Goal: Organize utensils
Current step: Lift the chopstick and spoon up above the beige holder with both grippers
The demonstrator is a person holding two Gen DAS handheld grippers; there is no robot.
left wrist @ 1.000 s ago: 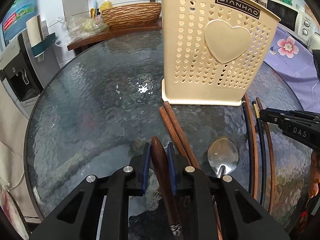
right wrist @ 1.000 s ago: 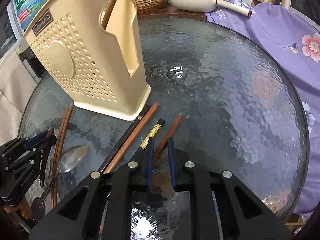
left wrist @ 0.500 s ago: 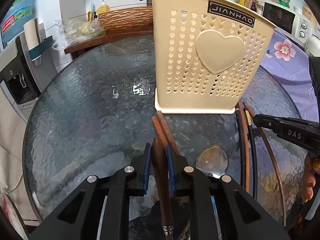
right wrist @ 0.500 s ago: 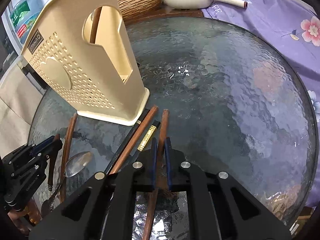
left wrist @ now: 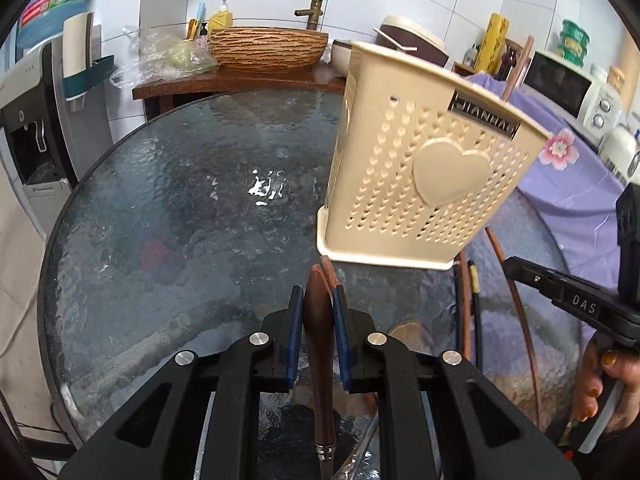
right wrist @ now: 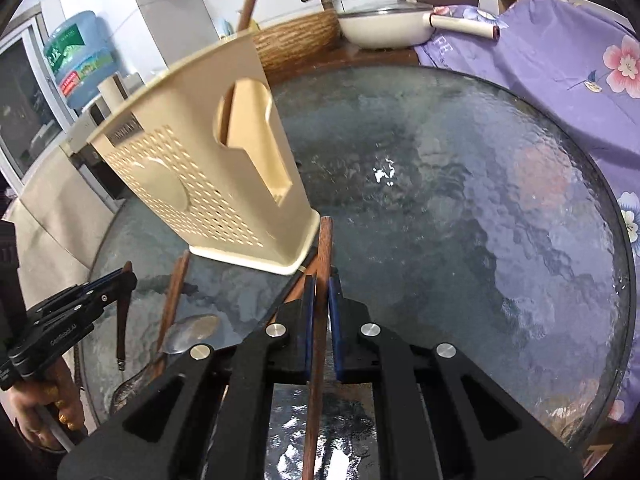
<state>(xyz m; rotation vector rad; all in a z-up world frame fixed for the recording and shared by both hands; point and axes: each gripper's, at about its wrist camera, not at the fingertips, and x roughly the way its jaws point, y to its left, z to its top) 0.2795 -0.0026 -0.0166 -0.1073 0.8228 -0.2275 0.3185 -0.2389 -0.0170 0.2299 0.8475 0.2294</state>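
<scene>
- Left hand-held gripper [left wrist: 316, 308]: pads nearly together, clamped on the dark wooden handle [left wrist: 318, 344] of a utensil. Metal ferrule shows at the handle's near end; working end hidden below the frame.
- Right hand-held gripper [right wrist: 319, 298]: pads pinched on a single brown wooden chopstick [right wrist: 323, 248], which runs forward between them toward the holder's base.
- Cream perforated utensil holder [left wrist: 424, 176] stands on the round textured-glass table [left wrist: 180, 200], just ahead of both grippers. One wooden stick already stands in it, poking above the rim.
- Loose on the table near the holder's foot: more brown chopsticks [left wrist: 464, 304], a black chopstick with a gold band [left wrist: 474, 280], and a metal spoon [right wrist: 196, 330].
- Step in hand, as I read it: both items gripped, neither yet in the holder.
- Next move likely calls for raising each piece above the rim, tipping it toward upright and lowering it into the open top. Holder looks light; a knock on its wall could shift or tip it.
- Writing: nameplate on the holder reads "JIANHAO"; "DAS" on the right gripper's side in the left view; partial "...AI" lettering on the left gripper in the right view, not fully legible.
</scene>
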